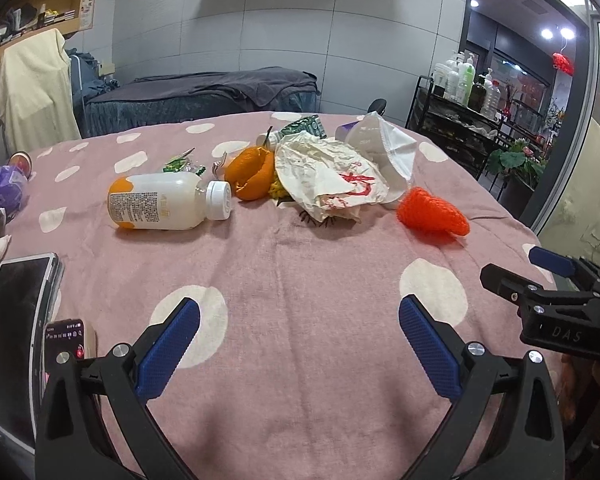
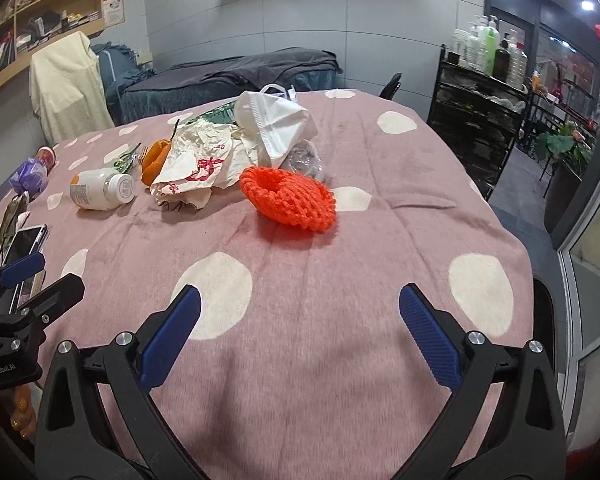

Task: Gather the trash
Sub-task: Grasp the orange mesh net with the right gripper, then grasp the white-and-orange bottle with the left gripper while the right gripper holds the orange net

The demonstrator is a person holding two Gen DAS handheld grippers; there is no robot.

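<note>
Trash lying loose on spotted cloth, both grippers released

Pink cloth (image 1: 300, 272) with pale spots, covering the whole table and carrying everything. Crumpled paper wrapper (image 1: 328, 172) with red print, sprawling at the centre of the pile, touching the orange peel (image 1: 252, 174) on its left. White face mask (image 1: 384, 146) leaning on the wrapper's far right edge. Plastic bottle (image 1: 164, 200) with an orange base and white cap, lying on its side just left of the peel, cap pointing toward the peel. Red foam fruit net (image 2: 288, 200) sitting apart from the pile on its right, nearest the right gripper. Green wrapper (image 1: 306, 126) poking out behind the pile. Purple crumpled bag (image 1: 2, 190) resting well apart at the far left edge. Phone (image 1: 66, 338) with a lit screen, lying by the near left edge.

Left gripper (image 1: 300, 316) hanging over bare cloth, jaws spread wide, grasping nothing. Right gripper (image 2: 300, 312) hanging likewise, jaws spread wide, grasping nothing, red net lying ahead between its fingers' lines.
</note>
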